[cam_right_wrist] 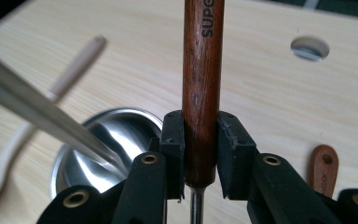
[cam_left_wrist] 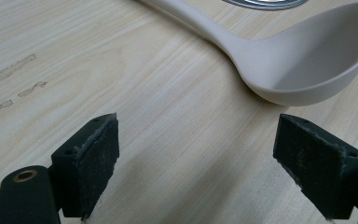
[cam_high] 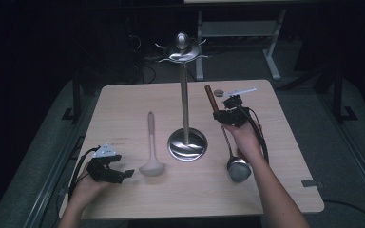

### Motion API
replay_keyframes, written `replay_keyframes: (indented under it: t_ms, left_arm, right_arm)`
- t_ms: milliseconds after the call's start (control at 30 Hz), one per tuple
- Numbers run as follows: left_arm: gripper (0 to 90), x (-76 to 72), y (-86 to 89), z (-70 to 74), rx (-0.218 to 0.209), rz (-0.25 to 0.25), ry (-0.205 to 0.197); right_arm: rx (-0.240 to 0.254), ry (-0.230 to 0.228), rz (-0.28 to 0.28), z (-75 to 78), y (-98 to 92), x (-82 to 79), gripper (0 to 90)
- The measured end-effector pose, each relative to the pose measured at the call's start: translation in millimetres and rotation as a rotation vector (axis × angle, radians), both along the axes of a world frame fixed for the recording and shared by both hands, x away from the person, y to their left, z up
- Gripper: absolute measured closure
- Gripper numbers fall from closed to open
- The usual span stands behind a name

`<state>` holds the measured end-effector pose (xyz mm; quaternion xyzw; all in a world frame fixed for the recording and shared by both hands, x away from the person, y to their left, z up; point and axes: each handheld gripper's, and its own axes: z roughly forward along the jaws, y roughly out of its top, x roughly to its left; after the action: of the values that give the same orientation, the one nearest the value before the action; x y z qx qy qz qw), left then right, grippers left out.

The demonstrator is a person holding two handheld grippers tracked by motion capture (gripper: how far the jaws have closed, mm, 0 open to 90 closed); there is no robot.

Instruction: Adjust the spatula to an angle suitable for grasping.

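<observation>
Wood-handled steel ladle (cam_high: pixel 230 142) is the thing in hand, but going from the left: the left gripper (cam_high: pixel 116 173) rests low on the pale wood-grain table (cam_high: pixel 123 99) with its jaws standing wide apart and nothing between them, pointed toward the bowl of a cream plastic ladle (cam_high: pixel 151 152) that lies flat just beyond. Next comes the tall polished steel utensil stand (cam_high: pixel 186 118), a round shiny base, a thin pole and a crown of hooks at the top. Right of it, the right gripper (cam_high: pixel 224 114) has its jaws clamped on the dark brown wooden handle (cam_right_wrist: pixel 200 93) near its lower end, just above the thin steel shank, so the ladle is lifted off the table, handle tip up and away, metal bowl hanging toward the person. It looks stiff and bowl-heavy, so I would expect it to swing in the grip; the varnished wood seems a better hold than the slick shank. A small brown tag-like piece (cam_right_wrist: pixel 324 169) lies on the table nearby. Around the table the room is dark, with a grey floor, cables and another table's frame behind.
</observation>
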<state>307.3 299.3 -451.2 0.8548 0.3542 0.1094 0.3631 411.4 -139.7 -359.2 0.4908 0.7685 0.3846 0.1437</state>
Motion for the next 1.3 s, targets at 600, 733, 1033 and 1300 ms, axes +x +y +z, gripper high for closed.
replay_keyframes:
  t_ms: [600,733,1033,1300]
  left_arm:
    - [14.0,-2.0,4.0,10.5,-0.056,0.041,-0.026]
    - [14.0,-3.4,4.5,18.8,-0.072,0.043,-0.052]
    - [14.1,-3.7,-5.4,40.0,-0.105,0.03,-0.113]
    - [14.1,-1.2,-30.7,68.1,-0.118,-0.035,-0.136]
  right_arm:
    - [0.179,-0.294,0.064,28.0,-31.8,-54.8,74.1]
    - [0.196,-0.328,0.077,30.3,-34.6,-60.9,74.2]
    - [0.25,-0.381,0.114,38.8,-38.8,-72.8,74.2]
    - [0.284,-0.387,0.162,43.6,-30.4,-79.9,74.1]
